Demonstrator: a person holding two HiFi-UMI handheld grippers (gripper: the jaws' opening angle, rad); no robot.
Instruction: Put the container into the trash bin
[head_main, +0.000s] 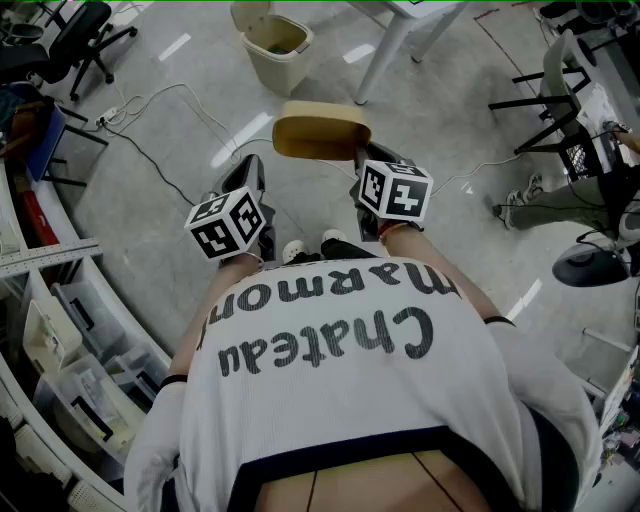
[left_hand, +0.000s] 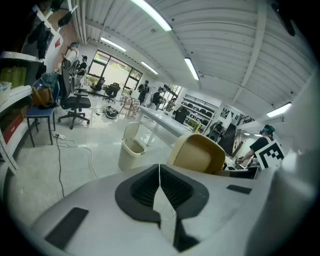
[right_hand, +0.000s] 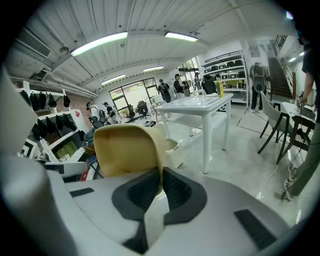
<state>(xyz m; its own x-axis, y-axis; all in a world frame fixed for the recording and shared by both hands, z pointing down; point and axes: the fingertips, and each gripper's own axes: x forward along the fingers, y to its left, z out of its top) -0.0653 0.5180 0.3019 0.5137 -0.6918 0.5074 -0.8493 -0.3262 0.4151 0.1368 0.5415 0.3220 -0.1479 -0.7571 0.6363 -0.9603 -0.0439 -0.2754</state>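
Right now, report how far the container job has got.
Done: the right claw is shut on the rim of the tan container, so it is picked up. In hand: the container hangs short of the open trash bin. Left: reach the bin and release. The left claw is shut on nothing.

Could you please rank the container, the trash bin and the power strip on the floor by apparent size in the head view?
1-2. The container and the trash bin: they look about alike, and the container is nearer the camera, so I leave them tied.
3. The power strip: clearly smallest.
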